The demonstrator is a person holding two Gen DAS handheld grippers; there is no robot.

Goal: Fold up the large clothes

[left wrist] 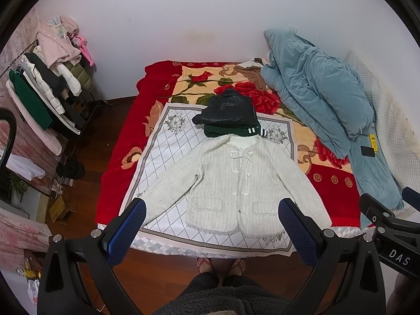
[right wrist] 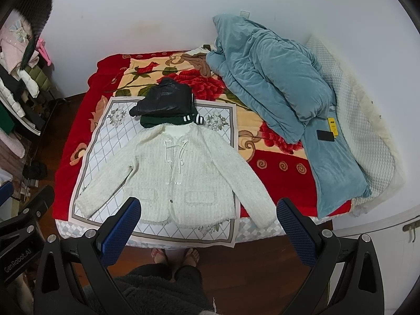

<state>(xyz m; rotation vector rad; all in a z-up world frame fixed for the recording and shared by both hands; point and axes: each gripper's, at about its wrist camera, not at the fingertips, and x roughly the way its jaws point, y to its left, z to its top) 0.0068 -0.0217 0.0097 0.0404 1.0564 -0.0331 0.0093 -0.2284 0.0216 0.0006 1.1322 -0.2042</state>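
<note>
A white knit jacket (left wrist: 231,181) lies flat and face up on a white diamond-pattern cloth (left wrist: 168,152) on the bed, sleeves spread out to both sides. It also shows in the right wrist view (right wrist: 178,173). Behind its collar sits a stack of folded clothes: a black leather garment (left wrist: 228,110) on a dark green one (left wrist: 225,131). My left gripper (left wrist: 212,225) is open and empty, held high above the near hem of the jacket. My right gripper (right wrist: 208,223) is open and empty, also above the near hem.
A red floral blanket (left wrist: 115,162) covers the bed. A bunched blue quilt (left wrist: 323,92) lies at the right with a phone (right wrist: 325,135) on it. A loaded clothes rack (left wrist: 50,86) stands at the left. The person's feet (left wrist: 221,263) stand on the wooden floor.
</note>
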